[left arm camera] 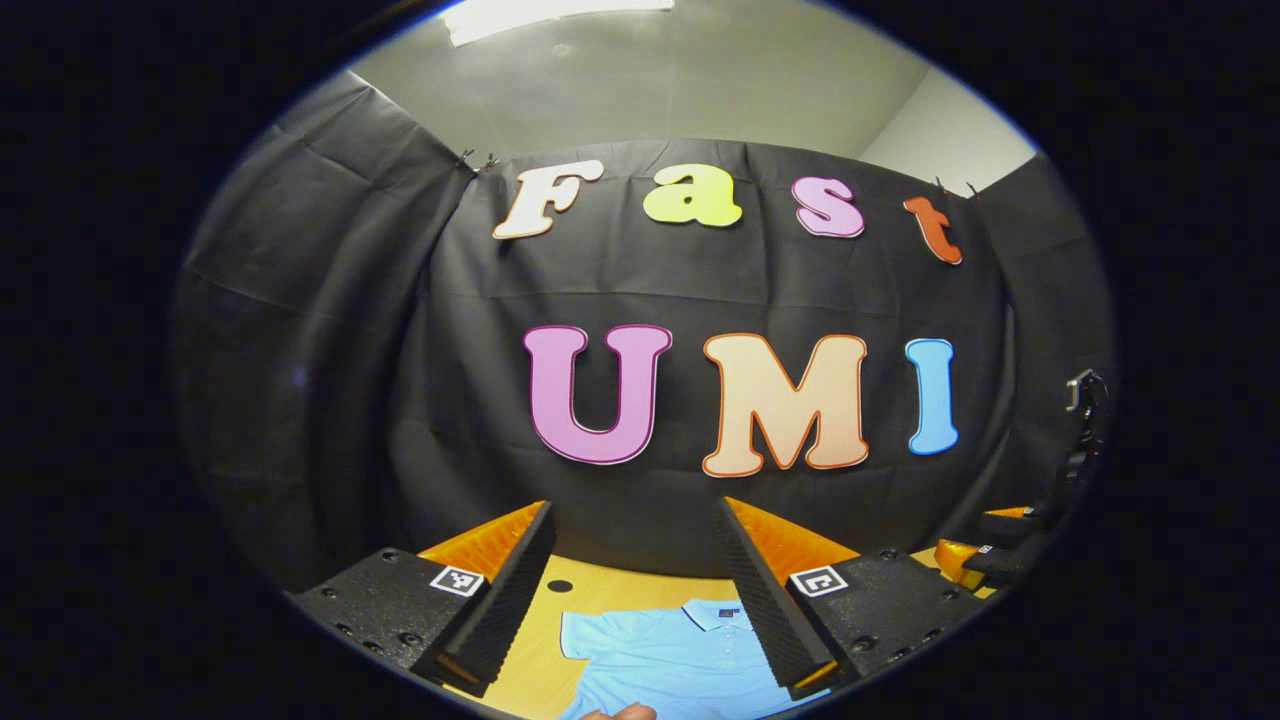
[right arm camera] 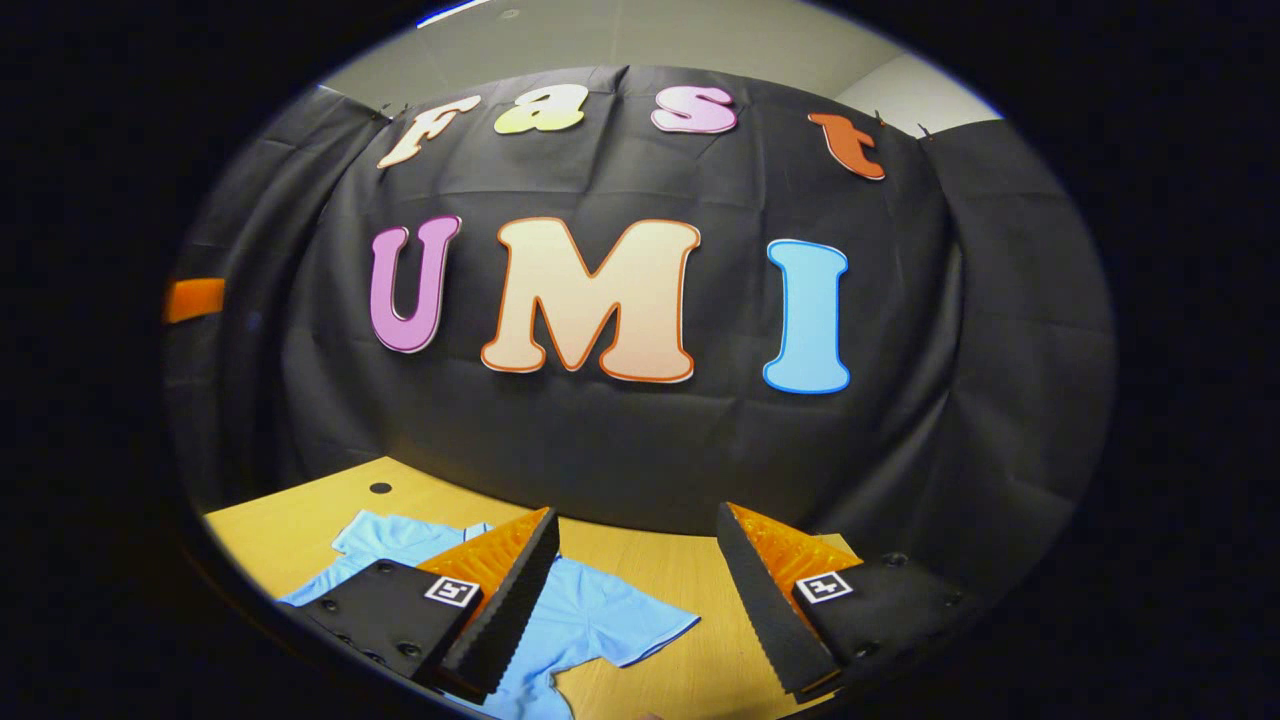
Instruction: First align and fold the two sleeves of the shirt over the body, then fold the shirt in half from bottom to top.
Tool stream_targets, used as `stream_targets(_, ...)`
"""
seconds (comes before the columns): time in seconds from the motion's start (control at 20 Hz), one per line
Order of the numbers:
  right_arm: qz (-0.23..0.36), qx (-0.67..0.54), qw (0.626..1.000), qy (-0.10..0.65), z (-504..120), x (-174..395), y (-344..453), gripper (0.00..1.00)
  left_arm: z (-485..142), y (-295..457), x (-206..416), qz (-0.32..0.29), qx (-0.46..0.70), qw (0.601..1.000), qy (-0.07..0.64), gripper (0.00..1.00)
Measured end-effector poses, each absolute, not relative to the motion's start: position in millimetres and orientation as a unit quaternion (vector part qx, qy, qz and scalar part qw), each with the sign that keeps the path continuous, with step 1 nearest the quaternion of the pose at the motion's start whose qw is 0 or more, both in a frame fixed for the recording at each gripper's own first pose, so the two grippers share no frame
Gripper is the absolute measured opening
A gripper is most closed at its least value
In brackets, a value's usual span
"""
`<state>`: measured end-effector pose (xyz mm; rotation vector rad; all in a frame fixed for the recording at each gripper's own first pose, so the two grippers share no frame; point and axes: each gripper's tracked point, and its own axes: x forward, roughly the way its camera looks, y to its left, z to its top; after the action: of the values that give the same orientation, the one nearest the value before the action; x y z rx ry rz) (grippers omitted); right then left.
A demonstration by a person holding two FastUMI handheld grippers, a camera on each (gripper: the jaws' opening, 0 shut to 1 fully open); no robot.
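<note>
Left tool (left arm camera: 635,600): fingers spread wide, nothing between them, held above the bench (left arm camera: 530,655). Right tool (right arm camera: 635,600): likewise wide apart and empty, also raised off the bench.

Just beyond the left tool's fingers lies a light blue polo shirt (left arm camera: 665,655), flat on the wooden bench, collar (left arm camera: 712,610) toward the back wall. One short sleeve (left arm camera: 580,635) is spread out to the side. At the bottom edge of the left gripper view, what looks like a fingertip (left arm camera: 620,712) peeks in over the shirt.

In the right gripper view the other sleeve (right arm camera: 640,625) lies outstretched on the bench, not over the body.

Judgement: task at its start. Neither sleeve folded in; bottom-to-top fold not yet done. All steps remain.

Farther back: small dark hole (left arm camera: 560,586) in the bench, then the black cloth wall (left arm camera: 350,400).
</note>
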<state>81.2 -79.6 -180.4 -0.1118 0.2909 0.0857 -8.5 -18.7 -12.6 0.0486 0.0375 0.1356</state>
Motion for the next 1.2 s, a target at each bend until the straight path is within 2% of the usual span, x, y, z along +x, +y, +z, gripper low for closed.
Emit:
stream_targets(0.7,0.031,-0.054,0.942,0.33,-359.5,116.0,-94.5,0.99,-43.8,17.5,18.3,0.077,0.045,0.994,0.057,0.95)
stream_targets(1.2,0.014,-0.03,0.904,0.426,-448.4,117.7,-110.0,0.99,-76.4,27.2,39.9,0.081,0.044,0.992,0.091,0.95)
